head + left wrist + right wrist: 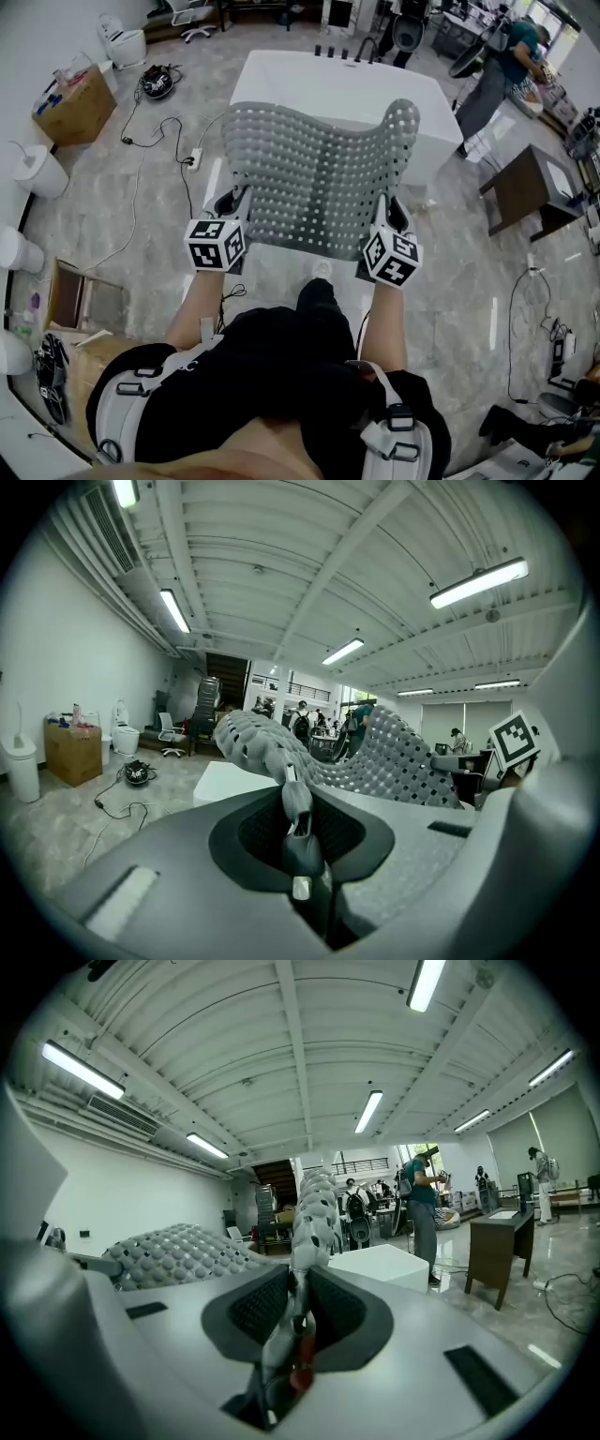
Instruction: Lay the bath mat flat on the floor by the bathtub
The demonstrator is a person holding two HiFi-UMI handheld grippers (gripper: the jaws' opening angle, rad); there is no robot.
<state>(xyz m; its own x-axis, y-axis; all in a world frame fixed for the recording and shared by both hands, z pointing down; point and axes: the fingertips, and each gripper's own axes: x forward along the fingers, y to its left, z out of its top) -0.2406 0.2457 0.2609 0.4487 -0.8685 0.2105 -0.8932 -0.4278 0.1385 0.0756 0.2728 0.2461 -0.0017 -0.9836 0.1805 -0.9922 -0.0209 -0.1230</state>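
The grey perforated bath mat (319,178) hangs in the air, spread between both grippers, its far edge curling up over the white bathtub (328,80). My left gripper (230,211) is shut on the mat's near left corner. My right gripper (389,220) is shut on the near right corner. In the left gripper view the mat (394,757) rises from the pinched jaws (296,789) and sweeps to the right. The right gripper view shows the mat's edge (314,1208) standing up from the closed jaws (298,1283). Marble floor lies below the mat, in front of the tub.
A cardboard box (73,101) and a toilet (124,42) stand at the far left. A power strip with cables (195,157) lies left of the tub. A dark table (525,187) and a standing person (497,70) are at the right.
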